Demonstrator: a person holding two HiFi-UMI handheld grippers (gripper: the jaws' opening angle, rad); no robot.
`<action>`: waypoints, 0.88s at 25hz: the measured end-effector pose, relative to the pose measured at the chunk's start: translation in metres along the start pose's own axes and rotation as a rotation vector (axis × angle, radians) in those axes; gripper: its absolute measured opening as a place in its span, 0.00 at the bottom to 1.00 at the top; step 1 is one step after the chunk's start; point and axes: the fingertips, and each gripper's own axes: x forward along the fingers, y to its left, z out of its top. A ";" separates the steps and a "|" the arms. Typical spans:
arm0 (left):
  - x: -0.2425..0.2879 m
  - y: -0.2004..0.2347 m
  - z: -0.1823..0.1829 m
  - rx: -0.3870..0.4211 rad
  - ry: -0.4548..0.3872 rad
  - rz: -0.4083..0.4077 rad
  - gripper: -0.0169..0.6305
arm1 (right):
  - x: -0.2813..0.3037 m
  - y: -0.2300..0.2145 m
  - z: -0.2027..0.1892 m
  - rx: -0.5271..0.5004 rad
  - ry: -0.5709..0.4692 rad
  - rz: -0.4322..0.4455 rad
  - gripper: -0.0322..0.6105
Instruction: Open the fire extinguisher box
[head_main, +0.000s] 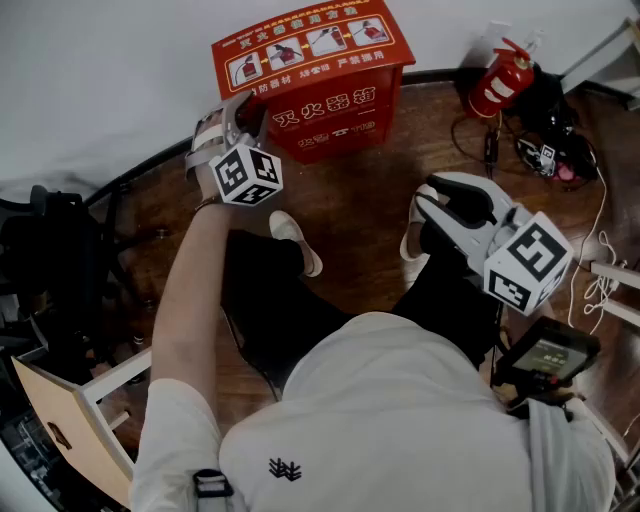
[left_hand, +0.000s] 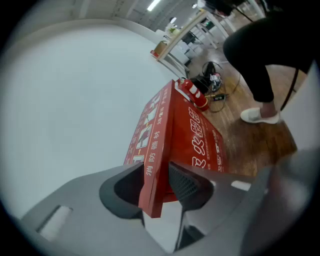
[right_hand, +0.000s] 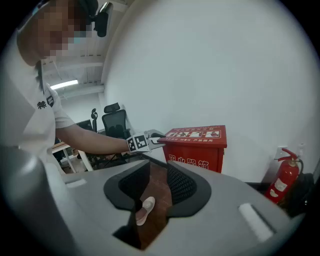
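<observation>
Two grippers are in use; only one is at the work. The fire extinguisher box (head_main: 335, 125) stands on the wooden floor (head_main: 365, 205) with its back against the white wall (head_main: 100, 80), its lid (head_main: 310, 40) down.

1. Left gripper (left_hand: 155, 176): my jaws stand partly apart, astride the front left corner of the lid. One pad lies against the lid's lip; a thin gap shows at the other. I judge the lip as straddled, not yet clamped.
2. Right gripper (right_hand: 157, 175): my jaws stand partly apart with nothing between them, only floor and a shoe (right_hand: 145, 207) beyond. It hangs well apart from the box, beside my right knee.

Handling: the box looks like painted sheet metal, so I expect it stiff, with a light lid that probably hinges at the wall side. The paint may be slippery. The front lip is the place to grip; a corner hold could twist the lid as it lifts.

Surroundings: a red fire extinguisher (head_main: 500, 85) and a tangle of cables (head_main: 545, 150) lie right of the box, clear of the lid. The wall close behind may limit how far the lid swings.
</observation>
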 end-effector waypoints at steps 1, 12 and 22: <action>0.002 -0.003 0.002 0.023 0.000 -0.008 0.25 | 0.001 -0.002 0.001 0.000 0.002 0.001 0.22; 0.009 0.000 -0.001 0.118 0.016 0.027 0.22 | 0.001 -0.006 -0.004 0.012 0.005 0.003 0.22; -0.012 0.031 0.007 0.116 -0.022 0.014 0.18 | 0.001 -0.004 -0.008 0.010 -0.002 0.007 0.21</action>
